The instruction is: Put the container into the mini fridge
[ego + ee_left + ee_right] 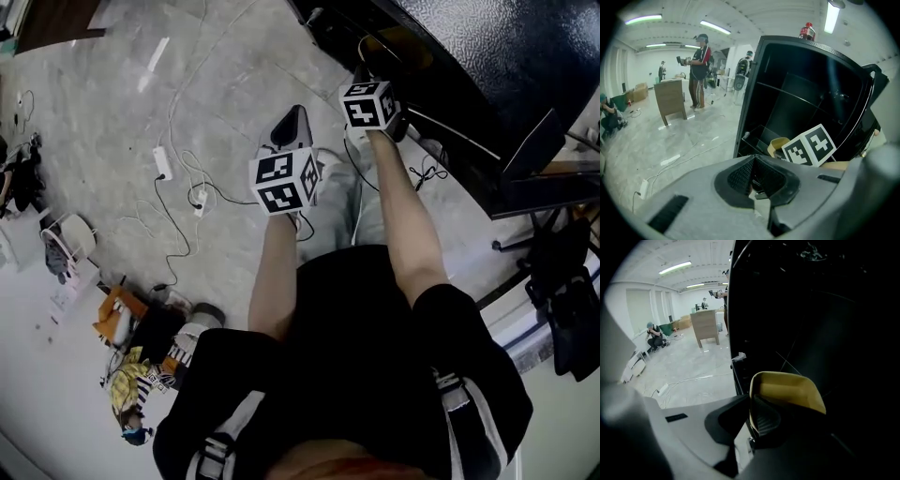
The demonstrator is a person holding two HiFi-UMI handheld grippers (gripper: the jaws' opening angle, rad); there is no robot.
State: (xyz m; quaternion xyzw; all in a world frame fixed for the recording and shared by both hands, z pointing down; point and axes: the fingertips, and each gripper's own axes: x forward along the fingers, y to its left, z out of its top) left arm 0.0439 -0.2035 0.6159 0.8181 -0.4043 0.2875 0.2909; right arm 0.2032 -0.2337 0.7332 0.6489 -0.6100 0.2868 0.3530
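Container (787, 390), yellow and open-topped, is pinched by its near rim in the R gripper (750, 420): one pad outside the wall, one inside, jaws clamped on it. It hangs just ahead of the jaws, already within the mouth of the mini fridge (811, 310), w/ dark interior all round beyond the tool. From the L gripper view it sits low in the cabinet, below the wire shelf (797, 96). L gripper (753, 174) is clenched on nothing, held back outside the opening, left of the R one.

Looks like the placing step, nearly done. To do it well:
- Lower until the base bears on the fridge floor before opening the jaws; a rim grip probably lets it tip fwd.
- Go level and slow, b/c the interior's too dark to judge clearance under it.
- Release, then back straight out so the inner pad doesn't hook the wall.
- Hold L clear of the opening.
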